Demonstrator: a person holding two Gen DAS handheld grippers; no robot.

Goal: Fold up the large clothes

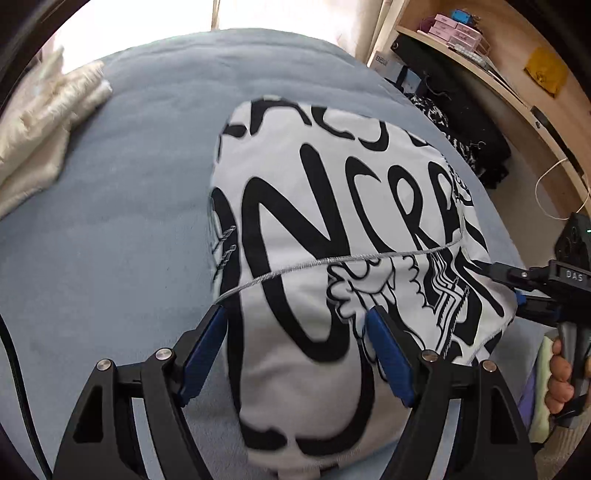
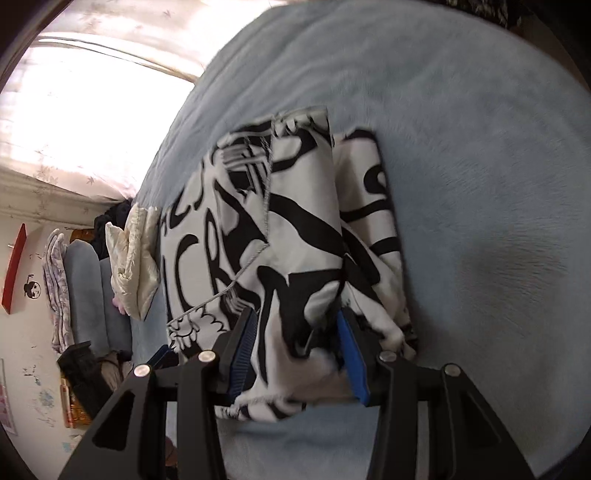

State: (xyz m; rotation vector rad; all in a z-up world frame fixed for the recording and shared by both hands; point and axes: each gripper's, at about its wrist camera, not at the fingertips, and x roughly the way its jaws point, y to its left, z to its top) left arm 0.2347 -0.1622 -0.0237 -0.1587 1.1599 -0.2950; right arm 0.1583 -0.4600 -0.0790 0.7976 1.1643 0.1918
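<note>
White garment with bold black lettering lies folded into a thick bundle on the blue bed, close to the bed's right edge in the left wrist view. A grey stitched hem crosses its top layer. The left claw hangs over the near end of the bundle, its 2 blue-padded fingers spread wide apart with the cloth showing between them; whether the pads touch the fabric I cannot tell. The right claw is at the bundle's corner beside the bed's right edge, its fingers set on either side of a bunched flap of the garment, though a firm clamp is not clear. A cream folded cloth sits near the bed's far left corner. Beyond the right edge stands a wooden shelf with pink boxes.
</note>
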